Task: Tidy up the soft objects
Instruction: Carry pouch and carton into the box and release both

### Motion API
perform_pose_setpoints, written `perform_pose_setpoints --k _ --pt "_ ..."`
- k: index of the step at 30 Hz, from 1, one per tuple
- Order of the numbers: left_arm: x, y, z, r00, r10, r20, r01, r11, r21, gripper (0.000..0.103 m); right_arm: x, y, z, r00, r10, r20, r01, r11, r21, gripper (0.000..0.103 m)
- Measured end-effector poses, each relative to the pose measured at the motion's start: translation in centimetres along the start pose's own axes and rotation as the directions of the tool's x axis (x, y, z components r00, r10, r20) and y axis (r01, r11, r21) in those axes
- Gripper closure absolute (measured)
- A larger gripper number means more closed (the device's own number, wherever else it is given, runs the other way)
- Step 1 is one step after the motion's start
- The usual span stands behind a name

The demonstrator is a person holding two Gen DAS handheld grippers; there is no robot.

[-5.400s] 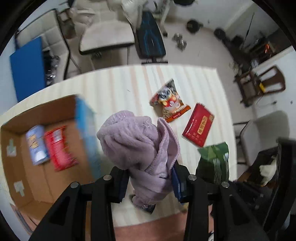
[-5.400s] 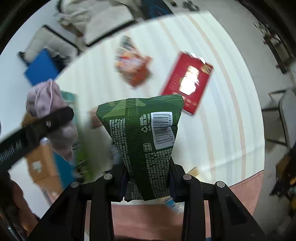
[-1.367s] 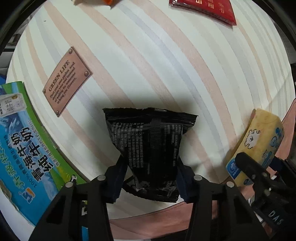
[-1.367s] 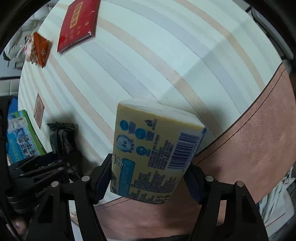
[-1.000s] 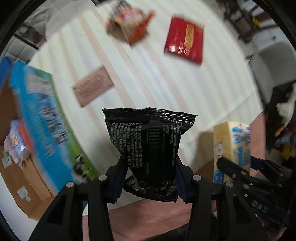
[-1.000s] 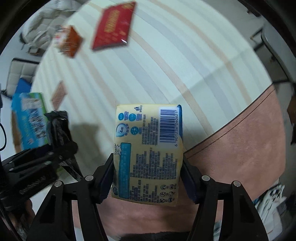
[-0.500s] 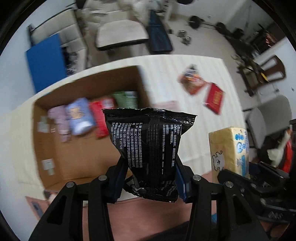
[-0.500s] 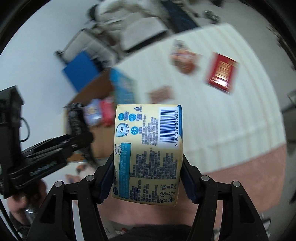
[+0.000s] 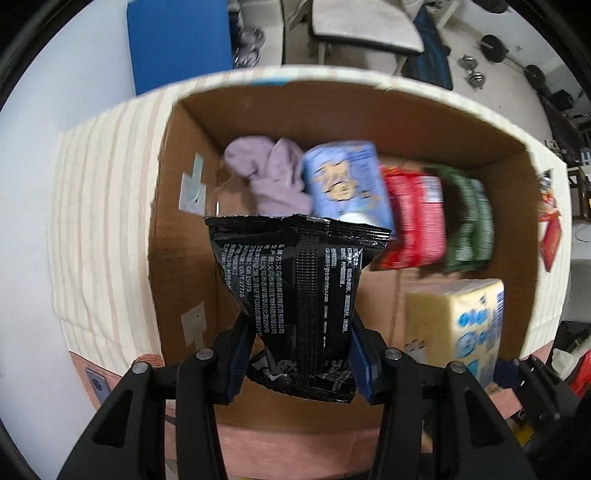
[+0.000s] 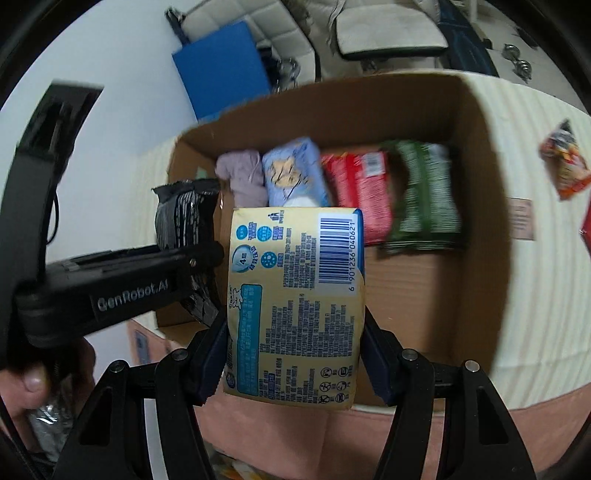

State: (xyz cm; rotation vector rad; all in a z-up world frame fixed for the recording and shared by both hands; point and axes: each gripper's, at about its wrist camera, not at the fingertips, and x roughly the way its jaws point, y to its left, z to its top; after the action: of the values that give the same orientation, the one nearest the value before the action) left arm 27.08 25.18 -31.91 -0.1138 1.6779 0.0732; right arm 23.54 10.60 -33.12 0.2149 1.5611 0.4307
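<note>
My left gripper (image 9: 297, 354) is shut on a black foil packet (image 9: 299, 280) and hangs over the near left part of an open cardboard box (image 9: 369, 110). The right gripper (image 10: 295, 354) is shut on a yellow tissue pack (image 10: 295, 295), held above the same box (image 10: 332, 107); that pack (image 9: 458, 314) shows at the lower right of the left wrist view. Along the box's far side lie a purple cloth (image 9: 266, 170), a blue pack (image 9: 343, 181), a red pack (image 9: 413, 218) and a green bag (image 9: 469, 218).
The box stands on a striped cloth (image 9: 96, 206). An orange snack bag (image 10: 565, 162) and a brown label patch (image 10: 521, 218) lie on the cloth right of the box. A blue panel (image 9: 177, 40), a chair (image 9: 362, 26) and dumbbells (image 9: 472, 70) stand behind. A hand (image 10: 26, 384) grips the left tool.
Both grippers swept left from the striped cloth to above the box, carrying the black packet and the yellow pack. The box interior now fills both views.
</note>
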Motion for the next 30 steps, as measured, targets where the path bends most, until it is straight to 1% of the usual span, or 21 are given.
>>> perform_pose_setpoints --k 4,7,9,11,12,13,14,15,16,17,19,20,21,22,24,26,30 --pt "2.1 1.5 0.5 0.999 -0.011 -0.049 0.010 1.000 -0.016 0.059 3.8 1.3 0.5 0.999 -0.036 -0.040 0.034 0.999 -0.030 0.037" --pt "2.8 1.9 0.5 0.997 0.003 -0.071 -0.005 1.000 -0.020 0.058 5.8 1.6 0.9 0.997 -0.049 -0.061 0.047 0.998 -0.033 0.037" --pt "3.4 2.2 0.5 0.995 0.011 -0.101 -0.013 1.000 -0.021 0.056 6.9 1.8 0.9 0.996 -0.047 -0.076 0.044 0.998 -0.040 0.036" --pt "3.9 2.4 0.4 0.991 0.013 -0.135 -0.016 1.000 -0.024 0.055 8.0 1.9 1.2 0.994 -0.030 -0.101 0.025 0.999 -0.048 0.034" --pt "4.0 2.5 0.3 0.990 0.015 -0.140 -0.018 1.000 -0.021 0.055 8.4 1.9 1.2 0.993 -0.036 -0.111 0.030 0.998 -0.055 0.033" --pt "4.0 2.4 0.1 0.990 0.020 -0.141 -0.022 1.000 -0.014 0.050 8.7 1.9 1.3 0.993 -0.036 -0.114 0.030 0.998 -0.055 0.028" --pt "3.8 2.3 -0.1 0.990 0.031 -0.135 -0.032 0.999 -0.004 0.045 8.8 1.8 1.3 0.992 -0.032 -0.123 0.026 0.998 -0.054 0.023" --pt "3.6 2.2 -0.3 0.991 0.037 -0.125 -0.037 0.999 0.005 0.043 8.8 1.6 1.3 0.991 -0.030 -0.132 0.024 0.999 -0.049 0.013" --pt "3.3 2.1 -0.5 0.992 0.042 -0.115 -0.041 0.999 0.011 0.035 8.7 1.5 1.3 0.991 -0.027 -0.132 0.021 0.999 -0.046 0.010" --pt "3.0 2.0 -0.6 0.993 0.043 -0.107 -0.042 0.999 0.011 0.032 8.7 1.5 1.3 0.991 -0.028 -0.131 0.021 0.999 -0.050 0.010" --pt "2.2 1.8 -1.1 0.996 0.027 -0.087 -0.026 1.000 0.011 0.030 8.1 1.0 1.6 0.990 -0.043 -0.131 0.037 0.998 -0.051 0.010" --pt "2.0 1.7 -1.3 0.996 0.022 -0.083 -0.021 1.000 0.010 0.022 7.8 0.9 1.5 0.990 -0.051 -0.128 0.044 0.998 -0.054 0.010" --pt "1.6 1.7 -1.5 0.997 0.015 -0.074 -0.014 1.000 0.005 0.016 7.5 0.7 1.6 0.990 -0.065 -0.126 0.059 0.997 -0.056 0.006" --pt "1.2 1.7 -1.8 0.998 0.008 -0.063 -0.008 1.000 0.002 0.009 6.6 0.1 1.8 0.990 -0.079 -0.120 0.073 0.996 -0.051 0.000" --pt "0.5 1.8 -2.5 0.999 -0.010 -0.043 0.010 1.000 -0.008 0.008 5.2 -0.5 1.3 0.990 -0.100 -0.101 0.095 0.994 -0.055 0.000" --pt "-0.1 1.7 -2.7 0.999 -0.033 -0.030 0.032 0.999 -0.022 0.008 4.0 -0.3 1.1 0.986 -0.149 -0.074 0.143 0.987 -0.073 0.000" --pt "-1.9 1.5 -3.8 0.999 -0.020 0.034 0.021 0.999 -0.047 0.008 2.0 -0.9 0.4 0.973 -0.226 -0.042 0.221 0.971 -0.093 0.000"
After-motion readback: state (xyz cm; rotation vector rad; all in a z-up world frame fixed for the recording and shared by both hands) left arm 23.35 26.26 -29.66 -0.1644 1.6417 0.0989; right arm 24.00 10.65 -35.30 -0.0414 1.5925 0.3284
